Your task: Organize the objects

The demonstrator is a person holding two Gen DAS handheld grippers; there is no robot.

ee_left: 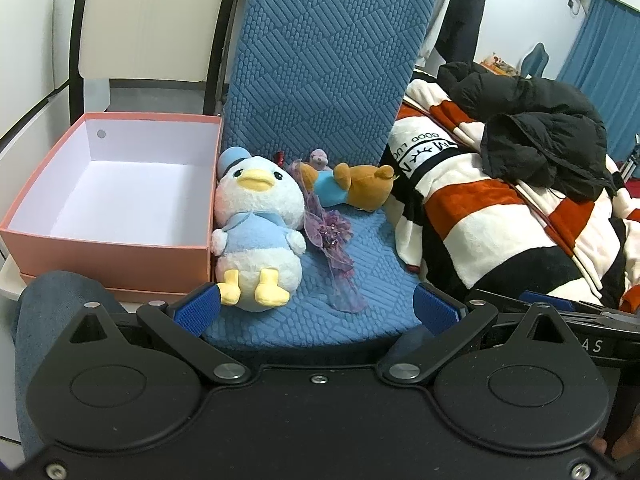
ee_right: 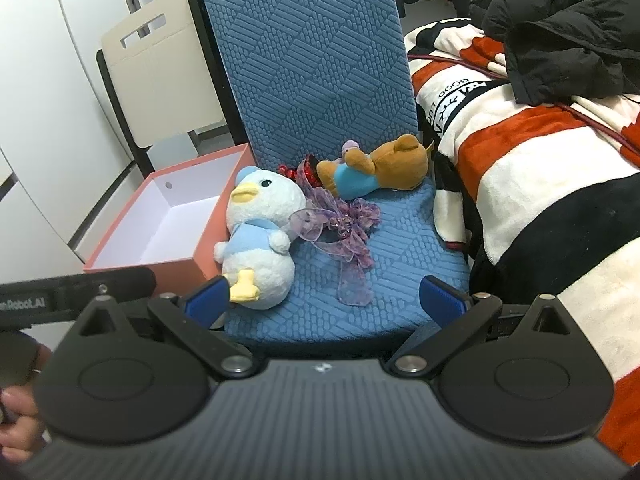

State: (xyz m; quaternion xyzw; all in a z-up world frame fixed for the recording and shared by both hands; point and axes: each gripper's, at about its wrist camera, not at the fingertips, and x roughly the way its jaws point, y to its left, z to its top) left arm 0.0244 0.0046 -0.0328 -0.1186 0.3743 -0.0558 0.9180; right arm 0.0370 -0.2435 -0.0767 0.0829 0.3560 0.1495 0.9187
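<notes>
A white plush duck point(ee_left: 258, 232) point(ee_right: 258, 240) in blue clothes and hat sits on the blue chair seat point(ee_left: 372, 280) point(ee_right: 400, 240), leaning on an empty pink box point(ee_left: 108, 200) point(ee_right: 160, 220) to its left. Behind it a brown plush bear point(ee_left: 356, 186) point(ee_right: 380, 170) lies on its side. A purple ribbon flower point(ee_left: 330, 236) point(ee_right: 348, 232) lies between them, with a small red shiny item point(ee_right: 302, 170) at the back. My left gripper point(ee_left: 318, 312) and right gripper point(ee_right: 326, 300) both stand open at the seat's front edge, holding nothing.
A striped red, white and black blanket point(ee_left: 500, 216) point(ee_right: 540, 184) with a black jacket point(ee_left: 532, 128) point(ee_right: 568, 32) on it lies right of the chair. A beige folding chair point(ee_right: 160, 68) stands behind the box. A hand point(ee_right: 16, 420) shows at lower left.
</notes>
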